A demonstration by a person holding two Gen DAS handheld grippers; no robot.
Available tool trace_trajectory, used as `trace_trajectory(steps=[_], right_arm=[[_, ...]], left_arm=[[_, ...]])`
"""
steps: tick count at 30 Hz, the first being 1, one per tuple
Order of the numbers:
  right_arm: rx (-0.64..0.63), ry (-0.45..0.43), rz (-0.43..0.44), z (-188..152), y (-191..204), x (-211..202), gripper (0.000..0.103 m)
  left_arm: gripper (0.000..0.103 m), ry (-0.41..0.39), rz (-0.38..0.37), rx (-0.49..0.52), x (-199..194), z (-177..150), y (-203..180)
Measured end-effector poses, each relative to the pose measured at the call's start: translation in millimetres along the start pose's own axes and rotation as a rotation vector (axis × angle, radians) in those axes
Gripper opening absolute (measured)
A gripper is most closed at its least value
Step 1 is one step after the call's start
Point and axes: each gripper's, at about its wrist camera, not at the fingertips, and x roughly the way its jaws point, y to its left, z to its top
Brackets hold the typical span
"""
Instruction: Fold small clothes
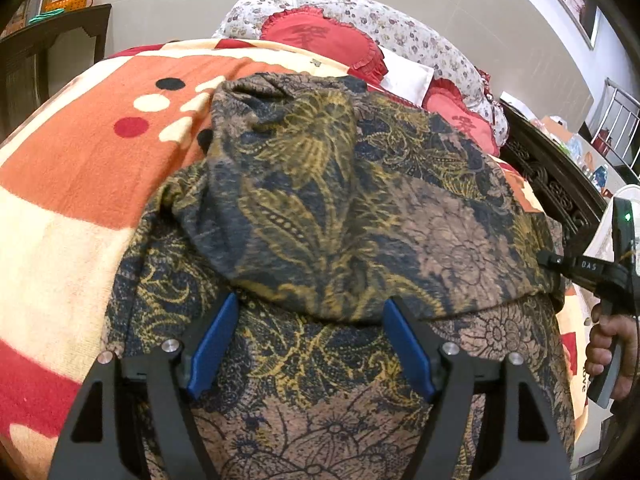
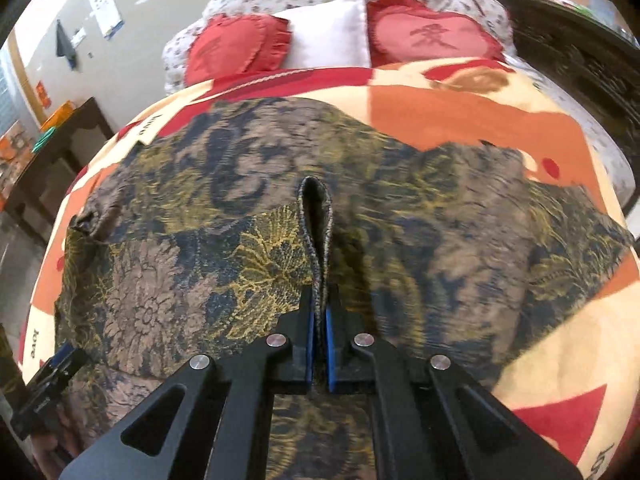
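Note:
A dark blue, brown and gold floral garment (image 1: 320, 200) lies spread on a bed blanket (image 1: 80, 160), with one part folded over on top. In the left wrist view my left gripper (image 1: 311, 300) hovers open just above it. The folded flap's edge lies at its blue pads (image 1: 216, 340), and nothing is pinched. In the right wrist view my right gripper (image 2: 320, 300) is shut on a raised loop of the garment (image 2: 316, 220), lifting that fold off the rest of the cloth (image 2: 180, 280). The right gripper (image 1: 560, 264), held by a hand (image 1: 608, 340), also shows at the garment's right edge.
The orange, cream and red blanket (image 2: 460, 120) covers the bed. Red heart cushions (image 2: 432, 32) and a white pillow (image 2: 328, 36) lie at its head. A dark carved wooden frame (image 1: 560, 188) runs along the right side. A dark side table (image 2: 60, 148) stands on the left.

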Motion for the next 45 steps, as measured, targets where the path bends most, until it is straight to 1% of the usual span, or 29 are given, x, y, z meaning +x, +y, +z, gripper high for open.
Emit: trace_trajectory(steps=[3, 9, 10, 11, 12, 13, 15, 17, 18, 20, 21, 23, 24, 25, 27, 28, 29, 30, 32, 34, 36, 38, 39, 40, 41, 42, 45], right_arm=[[0.026, -0.007, -0.015, -3.3, -13.1, -2.9, 0.006], [0.031, -0.011, -0.013, -7.0, -15.1, -3.8, 0.006], [0.035, -0.015, -0.010, -8.1, -15.7, -5.5, 0.006], [0.036, -0.011, -0.009, -9.6, -16.2, -5.1, 0.006], [0.032, 0.000, -0.008, -11.1, -16.3, -3.2, 0.006], [0.028, 0.011, -0.006, -12.3, -16.8, -1.2, 0.006], [0.029, 0.011, -0.001, -10.9, -19.7, -3.7, 0.006], [0.041, -0.016, 0.014, -7.2, -21.8, -16.2, 0.007], [0.033, -0.042, 0.014, -5.7, -21.4, -24.3, 0.009], [-0.007, -0.113, -0.014, -2.0, -18.4, -44.1, 0.016], [-0.023, -0.147, -0.020, -0.3, -16.4, -52.8, 0.017], [-0.050, -0.186, -0.011, 3.1, -10.8, -60.5, 0.018], [-0.066, -0.189, 0.001, 5.5, -6.1, -59.5, 0.018], [-0.080, -0.189, 0.005, 8.2, -0.9, -56.7, 0.018], [-0.102, -0.165, 0.024, 13.7, 11.0, -44.8, 0.018], [-0.110, -0.150, 0.020, 16.1, 16.6, -36.1, 0.018], [-0.113, -0.138, 0.007, 18.4, 20.5, -26.9, 0.018], [-0.112, -0.127, 0.004, 19.0, 23.0, -19.5, 0.018], [-0.097, -0.107, -0.010, 21.4, 23.4, -2.6, 0.018], [-0.080, -0.090, -0.052, 22.8, 18.1, 13.4, 0.018], [-0.055, -0.075, -0.068, 22.1, 8.3, 26.1, 0.015], [-0.056, -0.087, -0.066, 19.8, 4.4, 30.3, 0.015], [-0.061, -0.094, -0.066, 17.9, 3.8, 30.8, 0.015], [-0.068, -0.102, -0.067, 15.9, 3.1, 31.7, 0.015], [-0.075, -0.109, -0.065, 13.8, 2.0, 32.5, 0.015], [-0.080, -0.116, -0.059, 11.3, 0.2, 33.7, 0.015], [-0.062, -0.121, -0.024, 9.4, -6.8, 35.4, 0.015]], left_arm=[[0.079, 0.000, 0.000, 0.000, -0.1, 0.2, -0.4], [0.081, 0.003, -0.010, 0.000, 0.0, -0.9, -1.3], [0.086, 0.009, -0.021, 0.006, 0.8, -0.8, -2.6], [0.096, 0.015, -0.034, 0.013, 1.3, -0.9, -4.3], [0.100, 0.027, -0.057, 0.028, 3.0, -0.3, -6.0], [0.103, 0.044, -0.068, 0.051, 5.2, 0.1, -10.4], [0.103, 0.050, -0.054, 0.069, 3.4, 1.8, -14.7], [0.103, 0.048, -0.071, 0.050, -4.9, 7.3, -13.6], [0.103, 0.032, -0.077, 0.029, -12.0, 11.9, -12.2], [0.103, -0.044, -0.085, -0.008, -29.5, 26.0, -8.8], [0.103, -0.081, -0.081, -0.019, -35.6, 35.6, -8.5], [0.103, -0.123, -0.057, -0.015, -37.5, 57.7, -10.7], [0.103, -0.130, -0.046, -0.009, -35.4, 66.5, -12.0], [0.100, -0.132, -0.016, 0.007, -28.3, 79.9, -14.8], [0.074, -0.107, 0.020, 0.028, -13.5, 96.0, -18.6], [0.050, -0.087, 0.037, 0.029, -5.3, 101.7, -19.3], [0.030, -0.070, 0.060, 0.024, 1.5, 105.7, -19.1], [0.024, -0.059, 0.079, 0.024, 7.4, 108.5, -20.5], [0.022, -0.047, 0.091, 0.025, 18.1, 110.8, -22.5], [0.022, -0.036, 0.106, 0.056, 28.1, 110.6, -27.0], [0.022, -0.022, 0.136, 0.092, 43.9, 112.6, -30.8], [0.022, 0.004, 0.201, 0.100, 64.8, 112.3, -19.0], [0.019, 0.036, 0.229, 0.093, 77.1, 110.5, -9.4], [0.015, 0.042, 0.218, 0.089, 83.6, 107.8, -1.0], [0.014, 0.018, 0.198, 0.080, 81.8, 106.6, 3.4], [0.013, 0.016, 0.192, 0.063, 80.9, 106.8, 6.1], [0.012, 0.016, 0.195, 0.064, 79.1, 106.4, 6.2]])
